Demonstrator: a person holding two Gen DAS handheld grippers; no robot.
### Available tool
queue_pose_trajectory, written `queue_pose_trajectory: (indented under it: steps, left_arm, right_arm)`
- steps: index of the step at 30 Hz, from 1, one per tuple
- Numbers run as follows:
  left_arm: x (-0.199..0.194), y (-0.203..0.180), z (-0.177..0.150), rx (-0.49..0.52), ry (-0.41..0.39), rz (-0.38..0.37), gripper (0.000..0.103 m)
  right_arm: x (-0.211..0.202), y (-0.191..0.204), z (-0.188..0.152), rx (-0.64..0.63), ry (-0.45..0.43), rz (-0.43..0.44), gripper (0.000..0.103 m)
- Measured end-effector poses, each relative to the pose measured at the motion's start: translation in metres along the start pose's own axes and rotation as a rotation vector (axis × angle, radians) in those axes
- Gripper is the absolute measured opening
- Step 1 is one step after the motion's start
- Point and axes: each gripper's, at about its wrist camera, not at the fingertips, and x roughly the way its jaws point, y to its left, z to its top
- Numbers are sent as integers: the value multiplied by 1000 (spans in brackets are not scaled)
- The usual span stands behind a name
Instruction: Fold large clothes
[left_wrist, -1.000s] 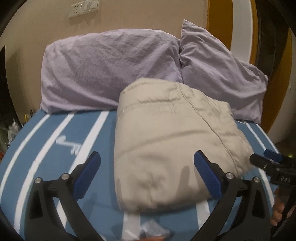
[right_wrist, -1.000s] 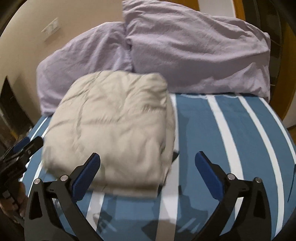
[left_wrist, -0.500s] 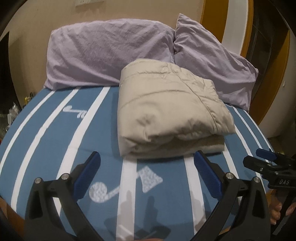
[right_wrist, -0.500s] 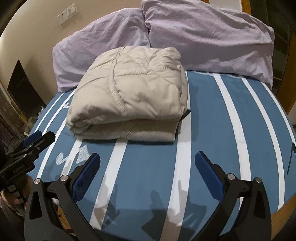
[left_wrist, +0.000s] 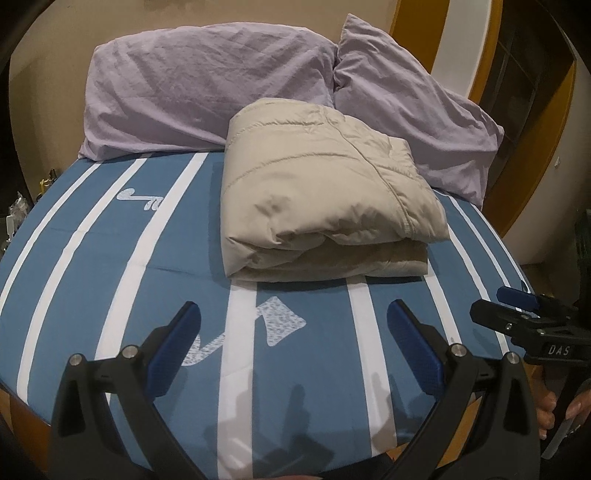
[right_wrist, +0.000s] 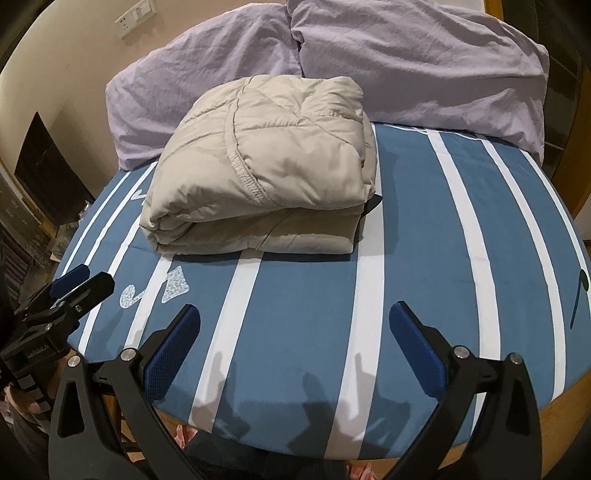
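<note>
A beige padded garment lies folded into a thick rectangular bundle on the blue, white-striped bed sheet, its far end against the pillows. It also shows in the right wrist view. My left gripper is open and empty, held above the sheet short of the bundle's near edge. My right gripper is open and empty too, also short of the bundle. Each gripper shows in the other's view: the right one at the right edge, the left one at the left edge.
Two lilac pillows lean against the wall behind the bundle. The wooden bed edge runs along the near side. A dark cabinet stands to the left of the bed.
Both grippers have pulled back from the folded bundle toward the foot of the bed, open and empty throughout. The bundle has stayed in place.
</note>
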Motion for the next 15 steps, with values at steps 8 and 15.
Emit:
queue_pose_trajectory:
  steps: [8, 15]
  left_arm:
    - [-2, -4, -1, 6, 11, -9, 101]
    - [-1, -6, -3, 4, 26, -14, 101]
  right_arm:
    - [-2, 0, -2, 7, 11, 1, 102]
    - [-3, -1, -5, 12, 15, 8, 102]
